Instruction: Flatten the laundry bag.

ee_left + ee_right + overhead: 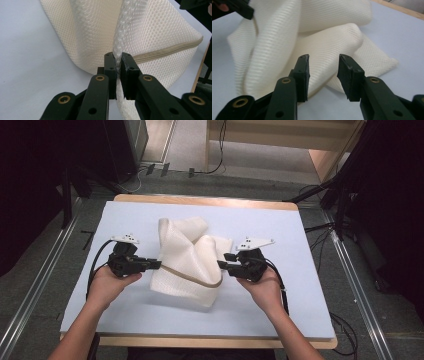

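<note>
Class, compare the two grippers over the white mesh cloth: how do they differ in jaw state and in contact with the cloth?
The left gripper has its jaws pinched shut on a fold of the mesh cloth; the right gripper has its jaws apart with nothing between them. The left gripper touches the cloth's edge, while the right gripper sits just off the cloth's other side. Both are black, hand-held, and point inward at the cloth.

Hand-held gripper (118,63) pinching cream mesh cover (155,32), pale table (30,75)
</note>
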The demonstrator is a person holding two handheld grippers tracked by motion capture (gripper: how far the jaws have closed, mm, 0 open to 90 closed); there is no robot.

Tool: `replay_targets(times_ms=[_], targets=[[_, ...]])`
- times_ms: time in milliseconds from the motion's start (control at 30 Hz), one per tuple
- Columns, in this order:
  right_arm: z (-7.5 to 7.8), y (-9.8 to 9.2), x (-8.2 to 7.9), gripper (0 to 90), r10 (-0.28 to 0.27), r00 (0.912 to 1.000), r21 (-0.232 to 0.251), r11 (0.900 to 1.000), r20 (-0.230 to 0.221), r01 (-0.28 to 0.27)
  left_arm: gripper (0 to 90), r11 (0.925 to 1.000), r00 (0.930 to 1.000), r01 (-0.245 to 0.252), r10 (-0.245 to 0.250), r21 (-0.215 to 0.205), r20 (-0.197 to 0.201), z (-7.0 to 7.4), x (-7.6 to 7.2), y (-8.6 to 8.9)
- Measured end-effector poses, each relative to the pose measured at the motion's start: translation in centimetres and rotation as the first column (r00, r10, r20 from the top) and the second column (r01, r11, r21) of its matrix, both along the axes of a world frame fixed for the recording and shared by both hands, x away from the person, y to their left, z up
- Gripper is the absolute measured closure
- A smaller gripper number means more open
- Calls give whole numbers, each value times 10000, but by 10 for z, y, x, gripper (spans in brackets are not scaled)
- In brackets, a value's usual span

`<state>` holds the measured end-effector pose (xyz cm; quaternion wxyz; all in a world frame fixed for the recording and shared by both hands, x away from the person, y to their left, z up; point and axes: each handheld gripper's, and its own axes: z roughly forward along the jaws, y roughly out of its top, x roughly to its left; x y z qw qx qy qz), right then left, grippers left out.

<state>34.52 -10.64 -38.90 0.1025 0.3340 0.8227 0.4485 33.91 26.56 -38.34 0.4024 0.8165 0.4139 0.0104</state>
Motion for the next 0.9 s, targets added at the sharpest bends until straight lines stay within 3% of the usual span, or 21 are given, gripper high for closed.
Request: replay_targets(times_ms=[133,467,700,833,900], targets=[[-5,-8,8,618,-248,9997,21,9997,-64,248,846,9999,9999,-134,135,-24,6,0,-1,5],[-36,-16,42,565,-1103,9914,-425,9933,-702,1075,839,9981,9983,-589,589,-162,-47,0,-7,21],[-53,-12,56,546,-1482,9846,-544,9881,-928,1436,834,9969,9971,-753,752,-213,-70,0,-11,29],[-63,-6,62,529,-1564,9790,-545,9871,-1308,1504,832,9959,9962,-870,869,-231,-38,0,-13,34],[-67,-2,64,523,-1601,9785,-813,9853,-1299,1504,831,9954,9956,-932,931,-239,-44,0,-15,36]])
